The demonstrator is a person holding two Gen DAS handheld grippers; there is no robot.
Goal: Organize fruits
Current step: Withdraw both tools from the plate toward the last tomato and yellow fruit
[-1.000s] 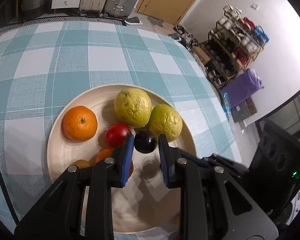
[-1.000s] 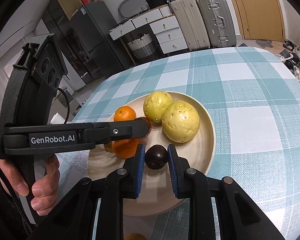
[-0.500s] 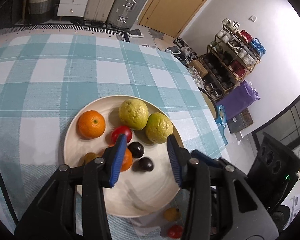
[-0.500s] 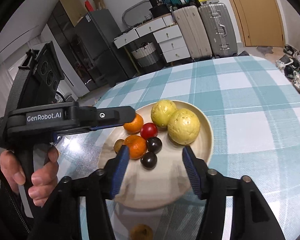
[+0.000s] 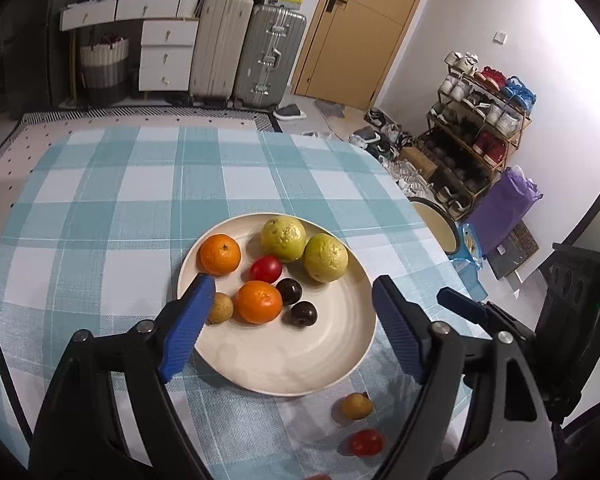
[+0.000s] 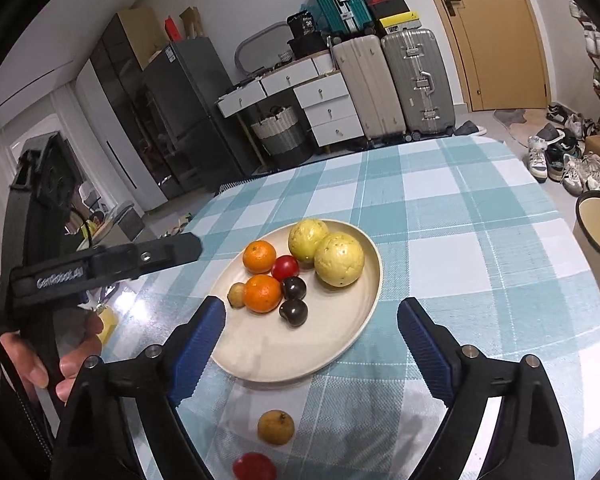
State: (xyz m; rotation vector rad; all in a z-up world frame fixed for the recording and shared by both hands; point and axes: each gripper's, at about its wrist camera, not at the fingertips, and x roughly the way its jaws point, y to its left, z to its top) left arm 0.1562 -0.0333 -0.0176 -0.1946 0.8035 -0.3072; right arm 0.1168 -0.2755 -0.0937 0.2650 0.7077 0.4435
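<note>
A cream plate (image 5: 300, 364) (image 6: 300, 356) on the checked tablecloth holds two yellow-green guavas (image 5: 326, 258) (image 6: 339, 259), two oranges (image 5: 259, 302) (image 6: 262, 293), a red tomato (image 5: 265, 269) (image 6: 285, 267), two dark plums (image 5: 303, 313) (image 6: 293, 311) and a small brownish fruit (image 5: 220, 308) (image 6: 236, 294). Off the plate, near the front edge, lie a small yellow-brown fruit (image 5: 357, 406) (image 6: 276, 427) and a red tomato (image 5: 365, 442) (image 6: 254, 466). My left gripper (image 5: 290, 326) and right gripper (image 6: 310, 334) hover above the plate's near side, jaws opening wide, nothing between them.
The round table's edge (image 5: 428, 216) drops off at right toward a stool (image 5: 436, 224), shoes and a shoe rack (image 5: 476, 120). Suitcases (image 6: 416, 80) and drawers stand beyond the far side. A hand (image 6: 40, 364) holds the left gripper's handle at left in the right wrist view.
Both grippers let go of a dark plum each, leaving them on the plate, opened wide, and drew back and up from the plate.
</note>
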